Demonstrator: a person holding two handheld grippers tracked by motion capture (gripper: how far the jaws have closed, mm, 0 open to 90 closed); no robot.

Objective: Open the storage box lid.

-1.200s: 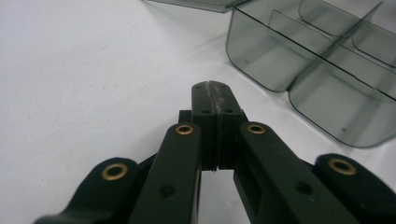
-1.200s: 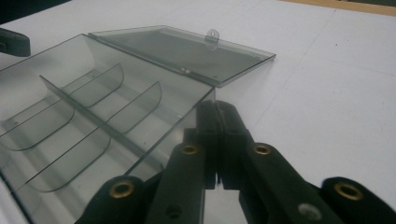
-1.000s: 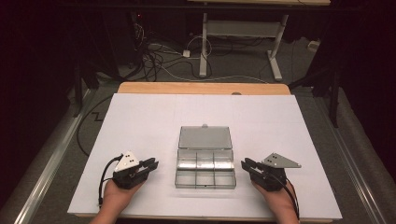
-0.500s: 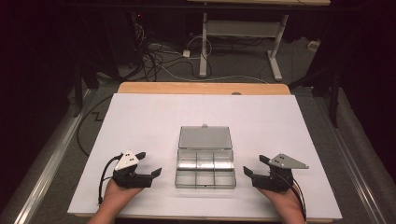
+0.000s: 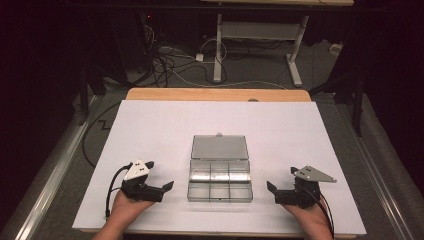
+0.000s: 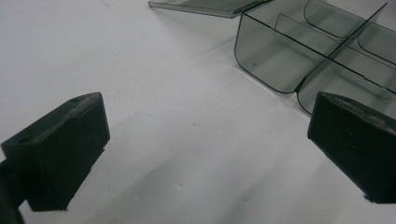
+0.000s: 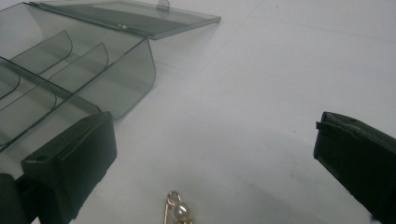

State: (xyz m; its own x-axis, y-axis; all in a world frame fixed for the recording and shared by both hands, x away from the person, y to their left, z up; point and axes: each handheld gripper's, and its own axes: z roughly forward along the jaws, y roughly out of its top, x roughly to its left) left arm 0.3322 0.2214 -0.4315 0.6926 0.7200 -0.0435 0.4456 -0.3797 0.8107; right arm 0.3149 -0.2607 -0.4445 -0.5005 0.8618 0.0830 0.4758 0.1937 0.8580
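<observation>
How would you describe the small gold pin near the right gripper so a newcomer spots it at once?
Start at the white table, then its clear smoky plastic compartment box with the lid laid open. Just beside it, between the right gripper's open jaws, lies a small gold safety pin with a pearl bead, the lone metallic item.

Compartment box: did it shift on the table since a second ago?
No. The compartment box sits at the same spot on the white table, lid open flat behind it, midway between the left tongs and right tongs.
</observation>
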